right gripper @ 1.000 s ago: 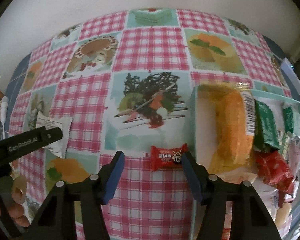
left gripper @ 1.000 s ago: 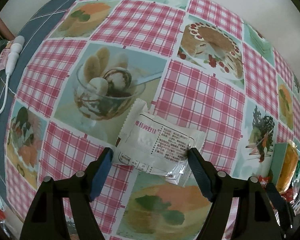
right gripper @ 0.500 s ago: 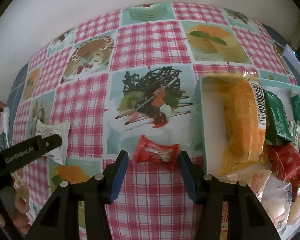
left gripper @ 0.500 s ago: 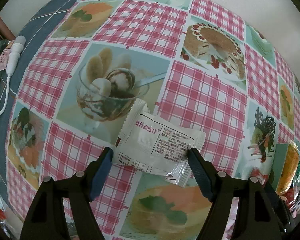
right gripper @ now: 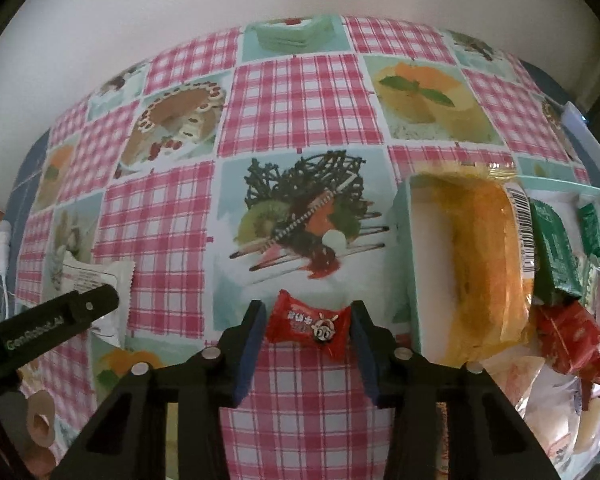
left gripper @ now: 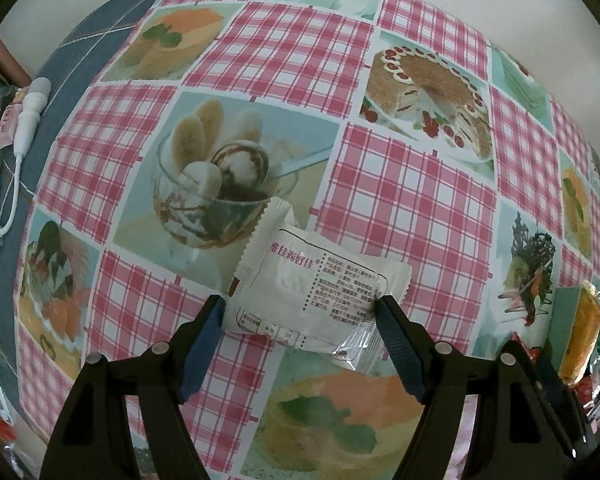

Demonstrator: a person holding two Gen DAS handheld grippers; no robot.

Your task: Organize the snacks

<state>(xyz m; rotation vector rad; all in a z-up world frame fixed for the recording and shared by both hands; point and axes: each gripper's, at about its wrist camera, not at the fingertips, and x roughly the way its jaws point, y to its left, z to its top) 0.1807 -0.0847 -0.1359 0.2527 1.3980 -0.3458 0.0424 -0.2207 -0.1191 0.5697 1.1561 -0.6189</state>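
1. Left claw (left gripper: 300, 316) is pointing down at the counter (left gripper: 400, 208), gripping a white snack packet (left gripper: 320, 292); both blue pads are touching the packet's side edges.
2. White snack packet is lying on the checked dessert-print cloth, just near of the printed ice-cream glass.
3. Right claw (right gripper: 308, 328) has just been closing, its jaws now pressing on both ends of a red candy (right gripper: 308, 326); candy is sitting between the pads, tilted slightly.
4. Red candy is lying on the cloth just left of the teal tray (right gripper: 404, 248), near the printed chocolate dessert.
5. Tray at right is holding an orange-yellow packaged cake (right gripper: 484, 272), green packets (right gripper: 556, 256) and more red wrappers (right gripper: 572, 332), crowded together.
6. White cable with plug (left gripper: 28, 116) is lying at the far left counter edge.
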